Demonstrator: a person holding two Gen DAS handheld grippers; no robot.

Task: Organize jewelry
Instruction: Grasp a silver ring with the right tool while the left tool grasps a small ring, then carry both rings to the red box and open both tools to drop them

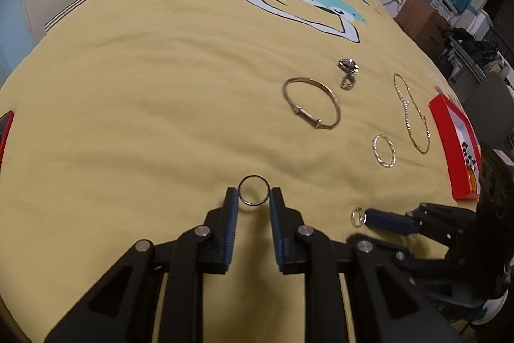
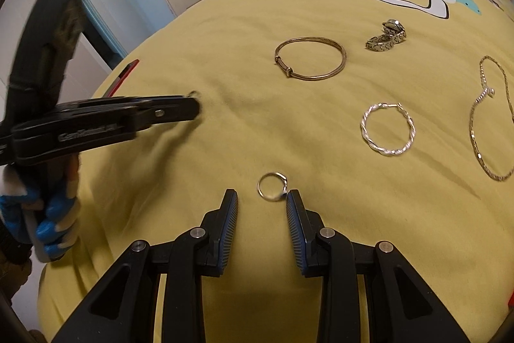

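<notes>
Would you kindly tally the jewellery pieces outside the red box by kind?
Rings: 2 (dark ring, silver ring)
Gold bangle: 1
Twisted hoop: 1
Chain: 1
Link-band piece: 1
Total: 6

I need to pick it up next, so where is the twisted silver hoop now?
The twisted silver hoop lies flat on the yellow bedspread, right of centre in the right wrist view, between the gold bangle and the thin chain.
</notes>
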